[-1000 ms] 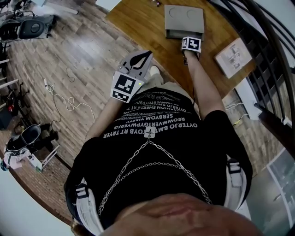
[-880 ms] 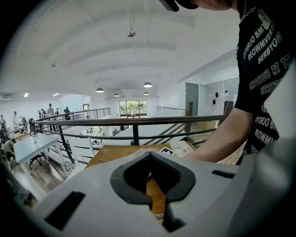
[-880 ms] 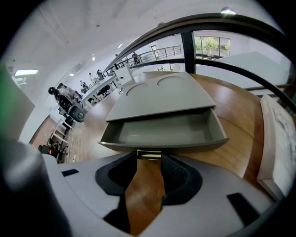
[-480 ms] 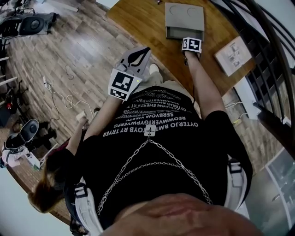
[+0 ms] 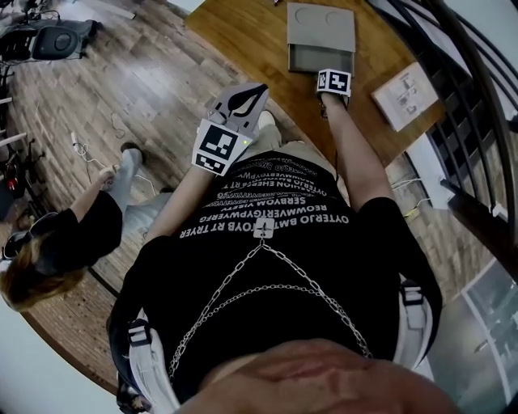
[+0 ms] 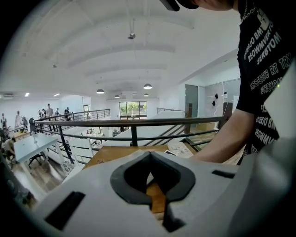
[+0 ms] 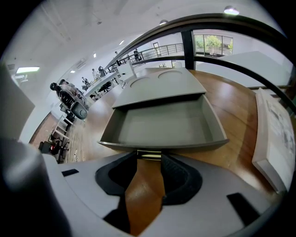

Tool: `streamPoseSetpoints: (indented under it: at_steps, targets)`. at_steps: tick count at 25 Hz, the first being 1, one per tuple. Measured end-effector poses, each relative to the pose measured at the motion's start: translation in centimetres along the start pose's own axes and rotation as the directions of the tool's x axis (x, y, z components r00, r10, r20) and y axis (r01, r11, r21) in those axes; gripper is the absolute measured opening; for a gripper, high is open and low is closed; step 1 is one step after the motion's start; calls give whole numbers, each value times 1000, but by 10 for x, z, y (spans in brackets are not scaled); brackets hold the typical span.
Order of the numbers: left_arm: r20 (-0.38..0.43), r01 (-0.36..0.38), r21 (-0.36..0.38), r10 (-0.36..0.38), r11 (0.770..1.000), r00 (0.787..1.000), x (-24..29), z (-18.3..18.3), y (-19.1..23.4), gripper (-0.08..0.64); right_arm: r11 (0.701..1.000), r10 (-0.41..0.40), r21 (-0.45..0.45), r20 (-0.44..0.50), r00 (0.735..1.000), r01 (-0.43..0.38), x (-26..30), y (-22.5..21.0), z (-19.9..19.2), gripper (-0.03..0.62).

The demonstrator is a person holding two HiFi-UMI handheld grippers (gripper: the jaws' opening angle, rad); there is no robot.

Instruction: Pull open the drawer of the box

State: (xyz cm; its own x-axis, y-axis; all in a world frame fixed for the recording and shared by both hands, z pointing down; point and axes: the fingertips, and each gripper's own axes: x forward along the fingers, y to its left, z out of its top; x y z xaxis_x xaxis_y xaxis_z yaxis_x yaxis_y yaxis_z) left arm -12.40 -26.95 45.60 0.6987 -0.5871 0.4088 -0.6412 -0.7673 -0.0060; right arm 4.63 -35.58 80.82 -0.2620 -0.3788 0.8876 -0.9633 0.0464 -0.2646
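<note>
Items counted were: 1 box (image 5: pixel 321 20) w/ 1 drawer (image 5: pixel 321 58); 2 grippers, i.e. L gripper (image 6: pixel 149 155) & R gripper (image 7: pixel 149 157); 1 table (image 5: pixel 243 32); 1 booklet (image 5: pixel 407 95); 1 bystander (image 5: pixel 73 234).

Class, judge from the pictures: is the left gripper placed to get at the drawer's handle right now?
Probably not. The left gripper hangs back by the table's near edge, tongs together, short of the drawer. The right gripper already closes round its handle.

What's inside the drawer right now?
Nothing visible: the drawer shows a bare grey floor. Its back end is covered by the box top, so unseen. The right gripper grips its handle.
</note>
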Motion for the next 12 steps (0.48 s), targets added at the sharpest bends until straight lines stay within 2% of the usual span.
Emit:
streamPoseSetpoints:
  at_steps: [12]
  targets:
    - [-4, -6, -26, 6, 1000, 1000, -6, -10, -9, 5, 1000, 8, -1, -15, 1000, -8, -4, 5, -21, 156]
